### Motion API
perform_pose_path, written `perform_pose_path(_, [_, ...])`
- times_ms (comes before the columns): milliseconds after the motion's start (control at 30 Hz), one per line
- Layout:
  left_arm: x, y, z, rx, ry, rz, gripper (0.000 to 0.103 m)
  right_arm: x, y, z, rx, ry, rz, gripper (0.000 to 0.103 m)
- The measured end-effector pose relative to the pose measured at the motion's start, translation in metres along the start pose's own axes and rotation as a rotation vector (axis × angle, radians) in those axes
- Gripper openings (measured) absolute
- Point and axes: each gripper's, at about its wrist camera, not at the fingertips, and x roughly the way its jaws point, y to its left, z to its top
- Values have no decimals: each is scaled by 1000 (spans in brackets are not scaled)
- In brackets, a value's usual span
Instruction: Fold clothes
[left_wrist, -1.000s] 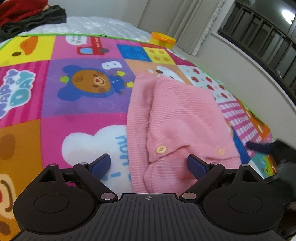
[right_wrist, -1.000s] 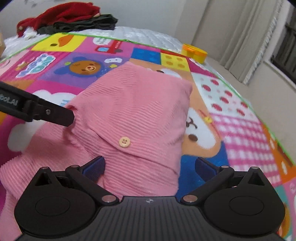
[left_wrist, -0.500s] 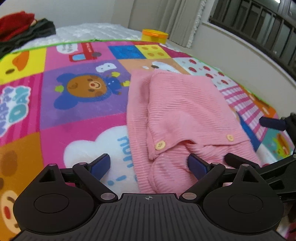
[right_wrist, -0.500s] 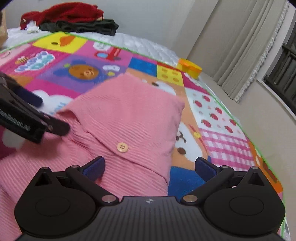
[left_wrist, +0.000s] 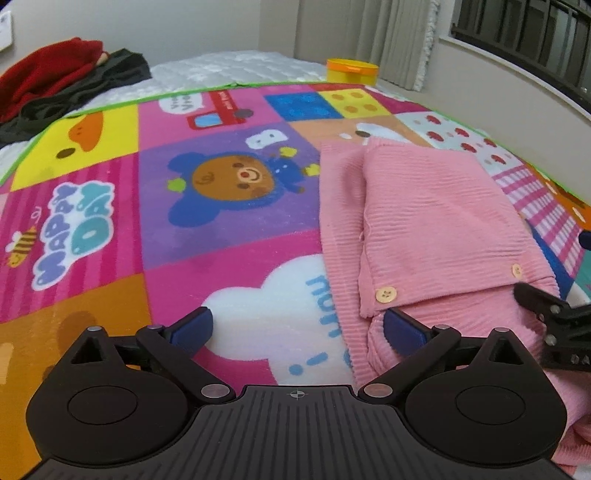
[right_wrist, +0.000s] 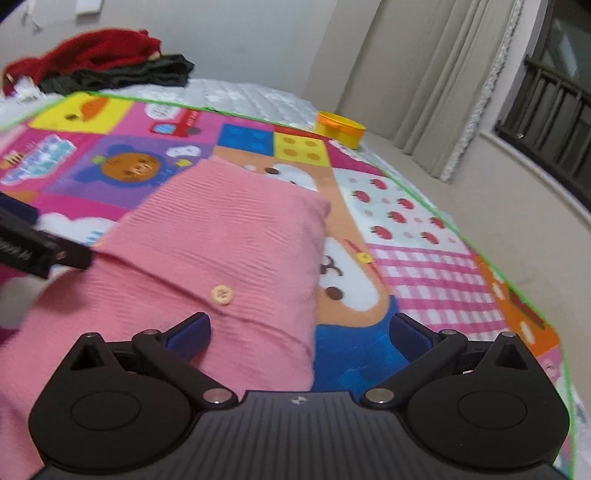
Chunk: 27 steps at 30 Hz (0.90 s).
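Both hand-held grippers, left (left_wrist: 299, 328) and right (right_wrist: 300, 330), hover wide-jawed over pink garment (left_wrist: 436, 221).

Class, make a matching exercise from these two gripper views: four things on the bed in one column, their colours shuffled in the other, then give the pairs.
Things:
1. folded garment
2. round tub
3. bear's face on the mat
4. heap of clothes, top layer

Colours:
A. red
B. brown
C. pink
D. yellow with an orange lid

Pairs: 1-C, 2-D, 3-B, 4-A
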Motion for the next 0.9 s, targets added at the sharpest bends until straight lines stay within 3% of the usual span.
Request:
perform_pose_path(133, [-4, 2, 3, -25, -10, -33, 101, -12, -14, 9, 103, -27, 68, 103])
perform_pose_path(233, [-7, 3, 5, -44, -18, -57, 101, 1, -17, 17, 171, -17, 80, 103])
perform_pose_path(400, [-10, 5, 6, -62, -31, -85, 101, 41, -2, 8, 95, 108, 75, 103])
perform_pose_path(667, [-3, 0, 2, -41, -13, -80, 101, 26, -7, 4, 79, 95, 123, 103])
perform_pose_path(800, [-1, 0, 1, -46, -6, -87, 101, 32, -9, -4, 71, 137, 136, 103])
perform_pose_path(900, [1, -4, -1, -9, 8, -59, 101, 36, -16, -5, 137, 170, 160, 103])
